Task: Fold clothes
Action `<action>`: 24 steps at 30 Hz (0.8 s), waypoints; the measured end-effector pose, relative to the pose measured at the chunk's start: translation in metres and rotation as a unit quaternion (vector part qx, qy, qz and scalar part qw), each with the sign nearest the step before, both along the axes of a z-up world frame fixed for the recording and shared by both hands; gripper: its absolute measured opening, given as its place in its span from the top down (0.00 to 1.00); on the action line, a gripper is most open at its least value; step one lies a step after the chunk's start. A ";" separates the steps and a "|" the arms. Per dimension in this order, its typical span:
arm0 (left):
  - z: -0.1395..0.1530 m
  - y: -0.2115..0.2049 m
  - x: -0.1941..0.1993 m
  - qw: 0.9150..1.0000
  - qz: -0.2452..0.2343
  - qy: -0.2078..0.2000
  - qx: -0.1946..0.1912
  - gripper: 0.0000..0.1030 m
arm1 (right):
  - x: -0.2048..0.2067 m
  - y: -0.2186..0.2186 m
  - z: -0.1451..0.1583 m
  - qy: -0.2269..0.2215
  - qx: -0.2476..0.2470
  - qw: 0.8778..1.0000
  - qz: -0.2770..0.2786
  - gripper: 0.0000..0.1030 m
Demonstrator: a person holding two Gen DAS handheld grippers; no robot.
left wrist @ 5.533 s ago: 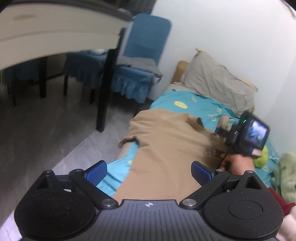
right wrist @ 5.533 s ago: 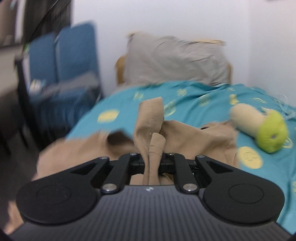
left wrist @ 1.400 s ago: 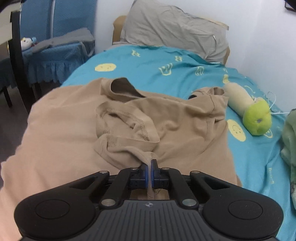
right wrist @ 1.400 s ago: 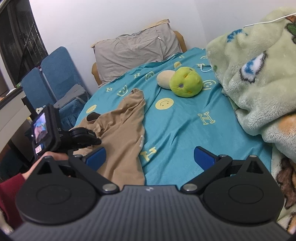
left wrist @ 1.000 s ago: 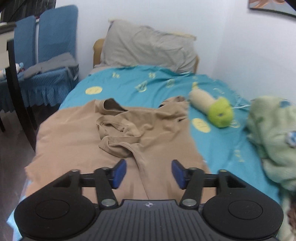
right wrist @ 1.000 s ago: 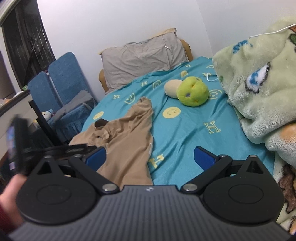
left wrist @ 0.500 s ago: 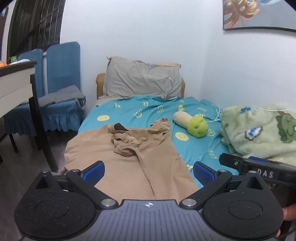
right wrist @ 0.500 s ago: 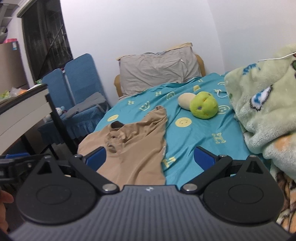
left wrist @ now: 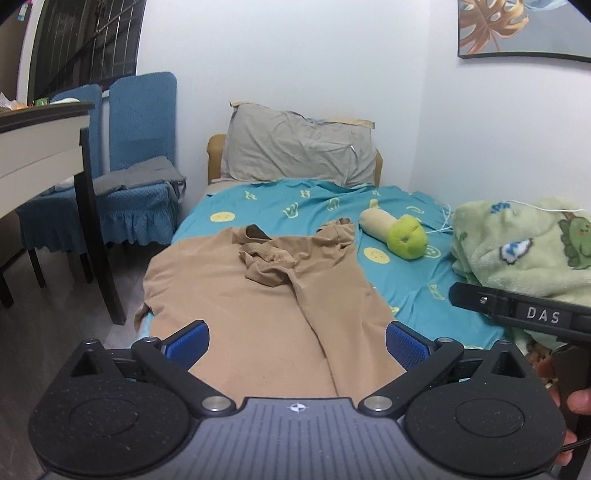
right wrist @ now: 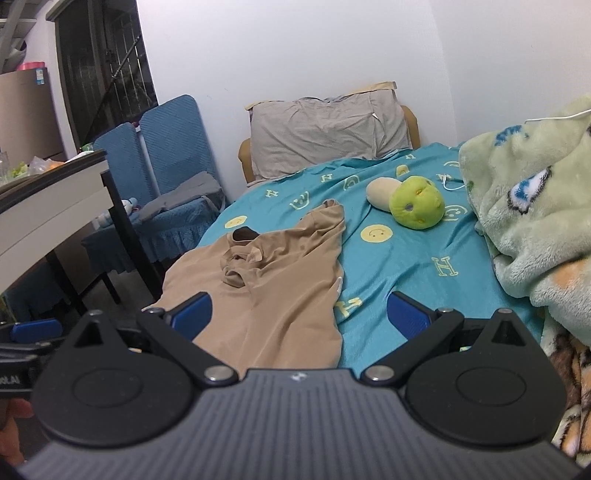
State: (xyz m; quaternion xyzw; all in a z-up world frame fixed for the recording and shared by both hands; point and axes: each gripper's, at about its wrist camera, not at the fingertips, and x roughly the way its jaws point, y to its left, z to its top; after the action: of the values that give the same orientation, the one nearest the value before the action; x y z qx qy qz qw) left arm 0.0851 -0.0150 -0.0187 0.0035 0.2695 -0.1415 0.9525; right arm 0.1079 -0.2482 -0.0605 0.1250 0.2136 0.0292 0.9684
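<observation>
1. One tan garment [left wrist: 258, 295] lies spread on the bed.
2. One grey pillow [left wrist: 299, 147] at the headboard.
3. One plush toy [left wrist: 399, 236], green at one end and cream at the other.
4. One pale green fleece blanket [left wrist: 524, 243], heaped.
5. Two blue chairs [left wrist: 136, 147] beside the bed, as far as I can tell; the table [left wrist: 37, 147] hides part of one.
6. One framed leaf picture [left wrist: 517, 29] on the wall.
7. Two grippers: left gripper [left wrist: 297, 341], right gripper [right wrist: 299, 312].
</observation>
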 end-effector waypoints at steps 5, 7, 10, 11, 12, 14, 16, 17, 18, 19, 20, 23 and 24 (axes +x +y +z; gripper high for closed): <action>-0.003 0.001 0.001 0.999 0.004 0.032 0.001 0.00 | 0.002 0.004 -0.001 0.002 -0.011 1.000 0.015 0.00; -0.004 0.006 0.000 0.999 0.005 0.040 -0.001 0.00 | 0.015 0.010 0.002 0.012 -0.021 0.999 0.028 0.00; -0.002 0.019 0.002 0.999 0.002 0.045 -0.011 0.00 | 0.041 0.025 0.011 0.026 -0.043 0.997 0.056 0.00; -0.001 0.024 0.003 0.999 0.001 0.048 -0.015 0.00 | 0.054 0.035 0.015 0.029 -0.050 0.996 0.071 0.00; -0.002 0.029 0.005 0.999 0.000 0.051 -0.019 0.00 | 0.068 0.047 0.019 0.032 -0.057 0.994 0.087 0.00; -0.007 0.043 0.010 0.998 0.003 0.055 -0.023 0.00 | 0.100 0.074 0.025 0.038 -0.072 0.989 0.124 0.01; -0.014 0.058 0.016 0.998 0.009 0.061 -0.027 0.00 | 0.133 0.105 0.028 0.042 -0.084 0.982 0.166 0.03; -0.020 0.066 0.021 0.997 0.015 0.069 -0.029 0.00 | 0.150 0.124 0.026 0.044 -0.092 0.976 0.191 0.03; -0.024 0.074 0.025 0.996 0.023 0.075 -0.030 0.00 | 0.168 0.144 0.024 0.049 -0.102 0.970 0.217 0.03; -0.029 0.080 0.029 0.996 0.033 0.080 -0.029 0.00 | 0.185 0.166 0.019 0.055 -0.116 0.962 0.241 0.05; -0.033 0.087 0.032 0.995 0.043 0.085 -0.028 0.01 | 0.201 0.189 0.013 0.063 -0.130 0.954 0.264 0.07; -0.045 0.105 0.044 0.992 0.067 0.099 -0.027 0.01 | 0.242 0.259 -0.013 0.097 -0.168 0.926 0.325 0.15; -0.048 0.109 0.049 0.992 0.069 0.103 -0.031 0.01 | 0.253 0.280 -0.024 0.108 -0.178 0.917 0.340 0.18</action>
State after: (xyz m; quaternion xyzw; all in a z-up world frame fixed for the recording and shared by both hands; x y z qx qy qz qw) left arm 0.1336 0.0942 -0.0666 -0.0595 0.3610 -0.0837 0.9269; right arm 0.3612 0.0313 -0.0842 -0.1273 0.3486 0.3048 0.8771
